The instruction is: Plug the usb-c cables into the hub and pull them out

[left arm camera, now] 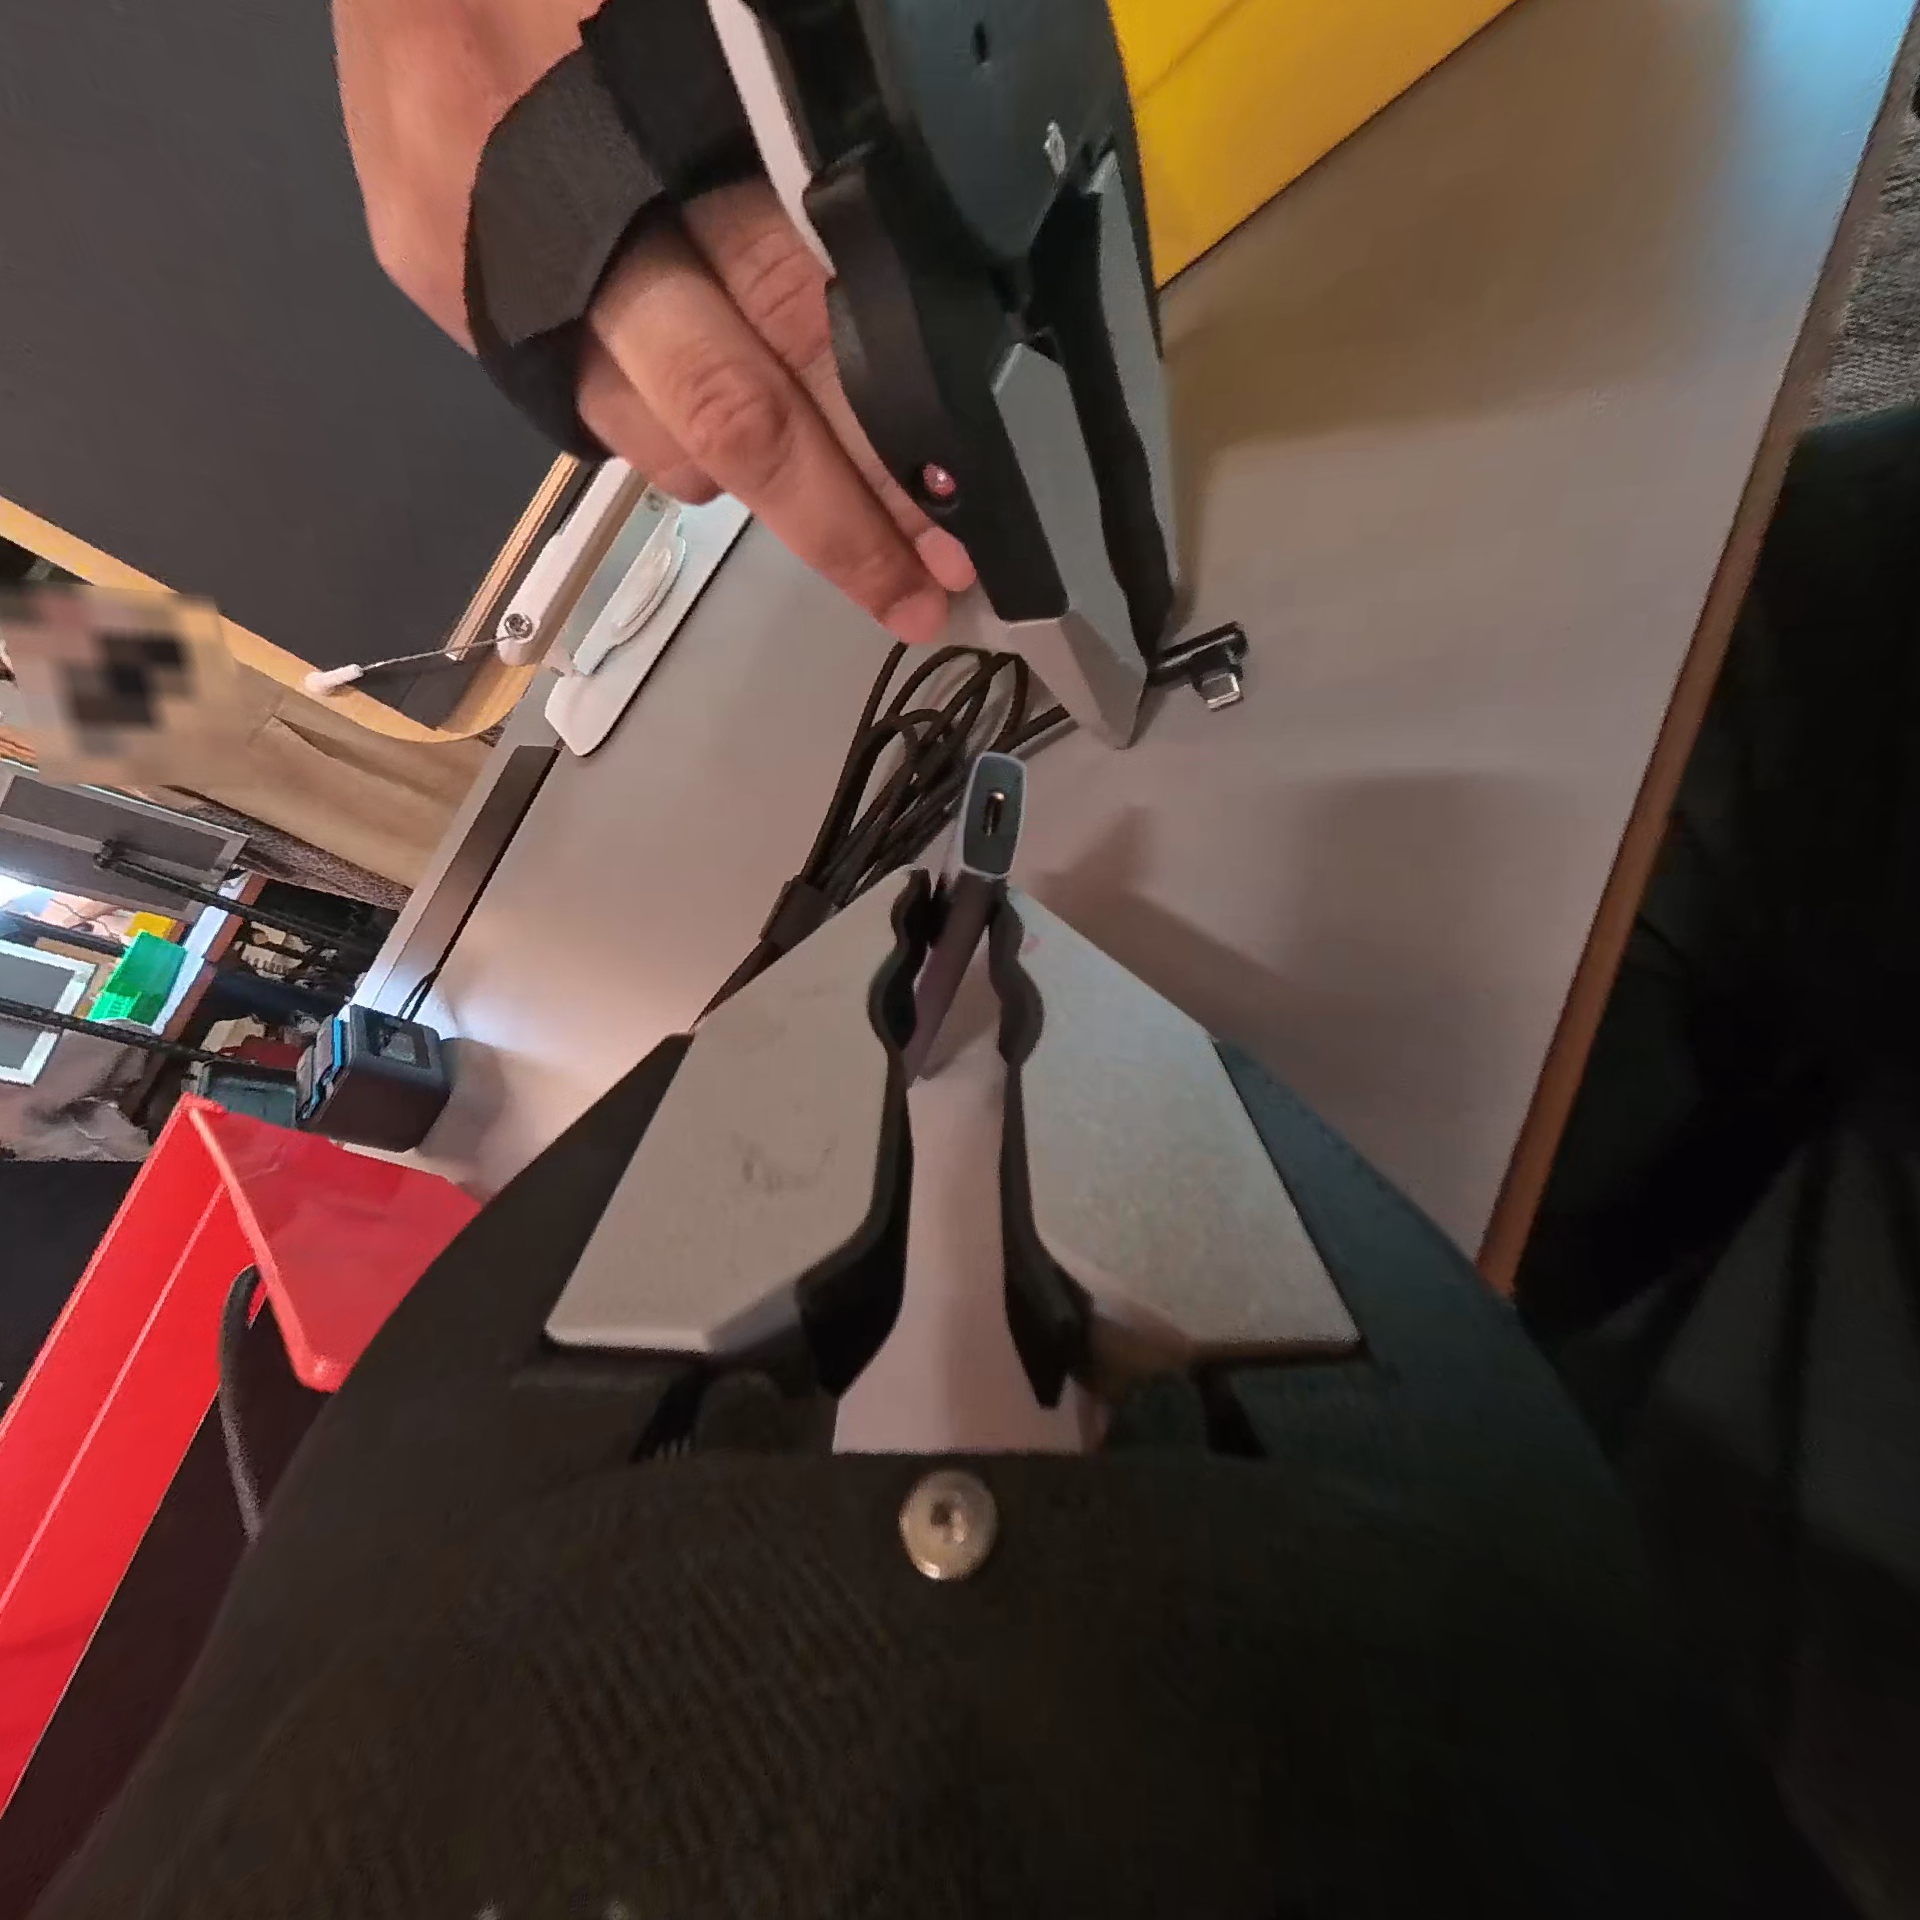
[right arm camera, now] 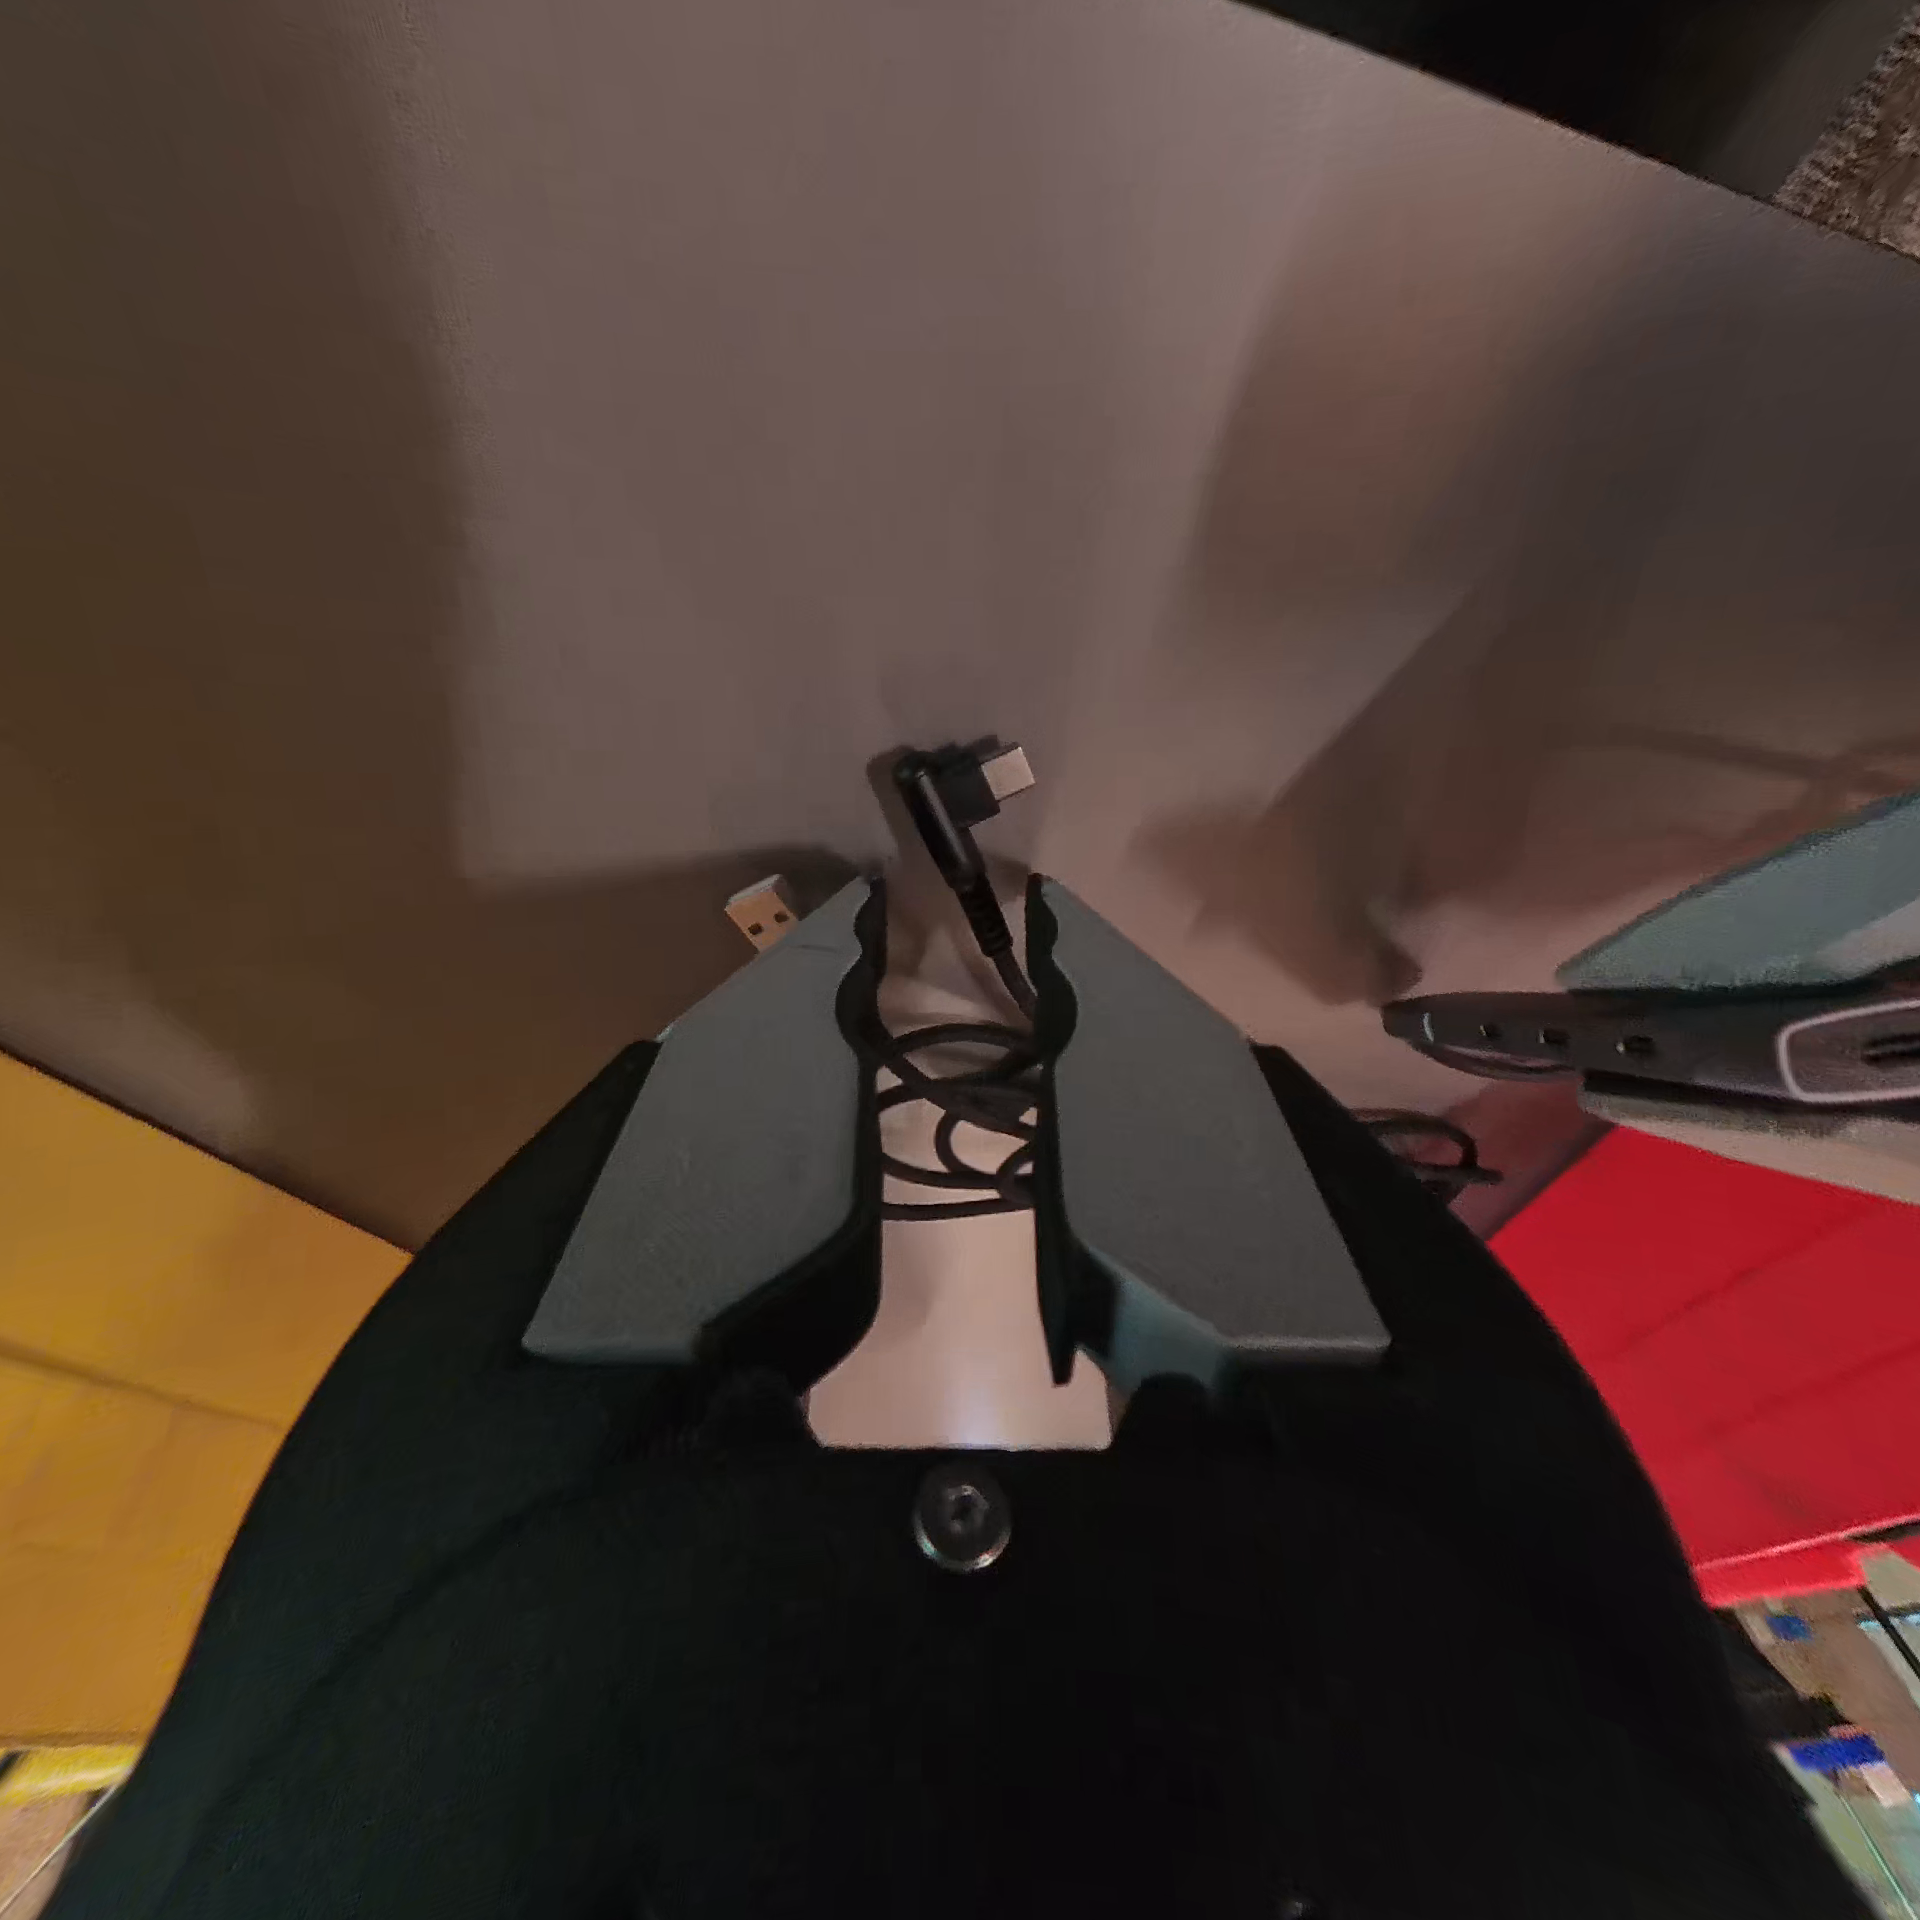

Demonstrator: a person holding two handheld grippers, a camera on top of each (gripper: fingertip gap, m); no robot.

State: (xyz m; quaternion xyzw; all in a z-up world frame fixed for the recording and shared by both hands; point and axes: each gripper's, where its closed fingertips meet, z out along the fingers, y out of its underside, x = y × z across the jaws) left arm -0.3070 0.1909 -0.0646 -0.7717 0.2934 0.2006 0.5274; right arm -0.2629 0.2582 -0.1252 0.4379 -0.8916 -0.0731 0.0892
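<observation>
Off to the near left of the left claw sits a red bin (left arm camera: pixel 156 1340), glossy and angular, and right behind it a small black camera block with a blue trim (left arm camera: pixel 369 1081) resting on the grey worktop (left arm camera: pixel 1403 935). Farther out, beyond that claw's tips and to the left, a white flat plate (left arm camera: pixel 634 613) lies at the worktop's far end, with a thin tethered pin (left arm camera: pixel 343 681) dangling beside it. Up top right, a yellow panel (left arm camera: pixel 1278 114). Far left, a green crate (left arm camera: pixel 140 971) on shelving, blurred.
</observation>
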